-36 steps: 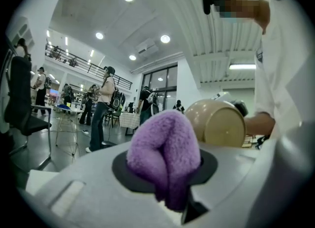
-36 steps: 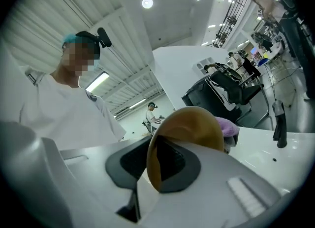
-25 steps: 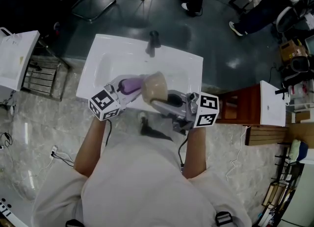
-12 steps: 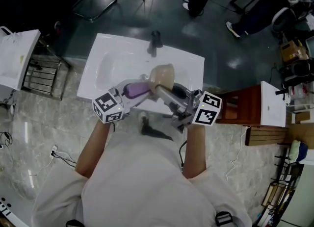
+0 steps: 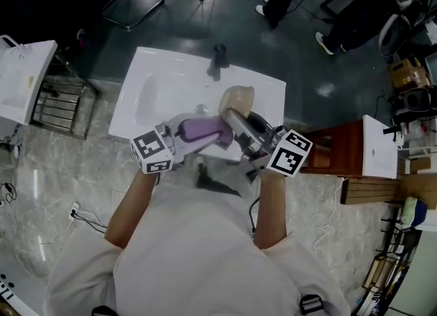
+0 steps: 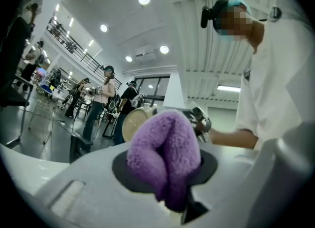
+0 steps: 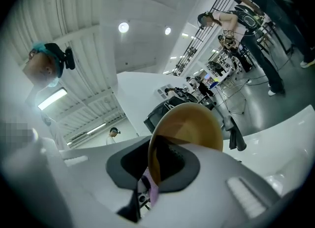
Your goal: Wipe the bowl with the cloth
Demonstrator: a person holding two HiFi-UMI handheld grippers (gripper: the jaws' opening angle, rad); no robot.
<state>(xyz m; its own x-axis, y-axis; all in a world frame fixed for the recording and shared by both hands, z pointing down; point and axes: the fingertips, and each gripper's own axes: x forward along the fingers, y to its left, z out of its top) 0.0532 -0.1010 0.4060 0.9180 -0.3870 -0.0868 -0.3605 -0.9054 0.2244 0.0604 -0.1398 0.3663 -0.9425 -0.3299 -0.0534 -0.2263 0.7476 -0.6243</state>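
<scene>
While you stand over the white sink [image 5: 147, 86], your left gripper [image 5: 217, 132] is clamped on the bunched purple cloth [image 5: 198, 129]. Your right gripper [image 5: 235, 118] pinches the rim of the tan bowl [image 5: 239, 96], held above the sink just beside the cloth.

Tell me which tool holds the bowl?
The right tool, clamped on the rim of the tan bowl; the left tool grips a purple cloth instead.

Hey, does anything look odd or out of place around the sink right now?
Nothing stands out. The right tool grips the bowl by its rim, tilted on edge over the sink; the left tool clamps the cloth close by. No spill or damage shows.
</scene>
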